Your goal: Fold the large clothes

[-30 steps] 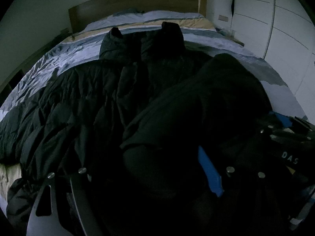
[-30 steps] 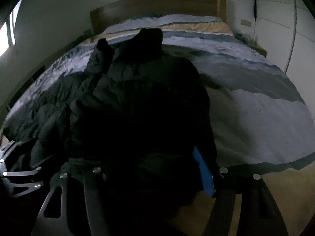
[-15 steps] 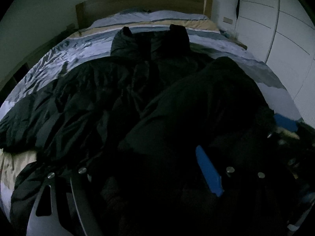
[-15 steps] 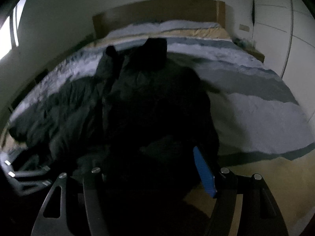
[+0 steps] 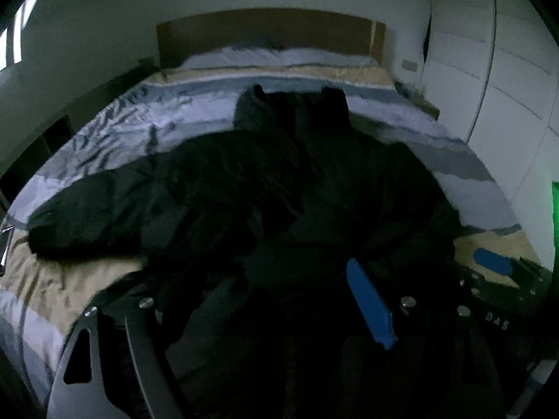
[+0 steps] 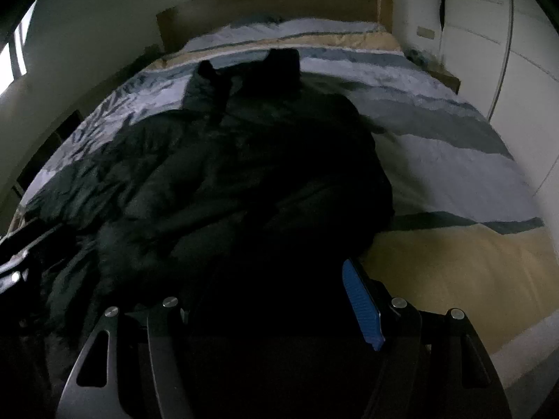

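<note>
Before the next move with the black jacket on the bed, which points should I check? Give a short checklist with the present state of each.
1. Black jacket lies on the bed, not hanging off: ok.
2. Jacket fabric sits between the fingers of the left gripper: ok, but a firm hold: cannot tell, too dark.
3. Fabric sits between the fingers of the right gripper: ok; firm hold: cannot tell.
4. Left sleeve lies spread out to the side, not yet folded in: not ok.
5. Bare bedcover beside the jacket for the fold: ok.
6. Light sufficient to see the hem: not ok.
</note>
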A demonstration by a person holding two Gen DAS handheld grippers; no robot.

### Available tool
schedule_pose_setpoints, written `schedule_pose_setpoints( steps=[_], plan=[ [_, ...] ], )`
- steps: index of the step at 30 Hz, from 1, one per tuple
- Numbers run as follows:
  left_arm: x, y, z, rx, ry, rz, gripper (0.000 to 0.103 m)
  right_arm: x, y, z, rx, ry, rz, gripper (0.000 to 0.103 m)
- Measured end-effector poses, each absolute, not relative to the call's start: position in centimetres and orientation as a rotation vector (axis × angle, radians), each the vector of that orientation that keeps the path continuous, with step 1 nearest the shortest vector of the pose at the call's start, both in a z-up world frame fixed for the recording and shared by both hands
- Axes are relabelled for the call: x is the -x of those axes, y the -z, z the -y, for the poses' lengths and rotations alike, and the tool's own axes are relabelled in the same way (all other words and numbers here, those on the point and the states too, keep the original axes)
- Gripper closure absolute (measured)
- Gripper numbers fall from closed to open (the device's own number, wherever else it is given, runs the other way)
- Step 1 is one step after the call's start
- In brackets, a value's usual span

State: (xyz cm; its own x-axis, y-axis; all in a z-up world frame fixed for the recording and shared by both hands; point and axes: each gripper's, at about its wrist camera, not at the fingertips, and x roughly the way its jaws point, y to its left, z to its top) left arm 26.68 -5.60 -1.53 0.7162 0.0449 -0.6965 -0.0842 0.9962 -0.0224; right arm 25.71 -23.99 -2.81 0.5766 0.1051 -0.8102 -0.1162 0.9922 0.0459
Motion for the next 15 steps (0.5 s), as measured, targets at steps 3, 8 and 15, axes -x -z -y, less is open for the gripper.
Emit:
schedule_pose_setpoints(
  steps=[3,8,15],
  plan=[
    [-24.3,-0.6,3.7,0.08,-0.086,-0.738,0.02,-23.2,0.5,23.0,-0.005,-0.134,-0.921,0.035],
    [-19.9,-3.8,-0.3,0.139,-0.117,-0.689,0.02,-19.1,-3.8,21.1,-0.007,-0.142,-0.87,0.035],
    [-13.4,-7.1,-7.2,0.201,-0.189,-0.638,0.02,-13.6,-9.5,19.5,0.006,-0.148,-0.775,0.034]
  ],
)
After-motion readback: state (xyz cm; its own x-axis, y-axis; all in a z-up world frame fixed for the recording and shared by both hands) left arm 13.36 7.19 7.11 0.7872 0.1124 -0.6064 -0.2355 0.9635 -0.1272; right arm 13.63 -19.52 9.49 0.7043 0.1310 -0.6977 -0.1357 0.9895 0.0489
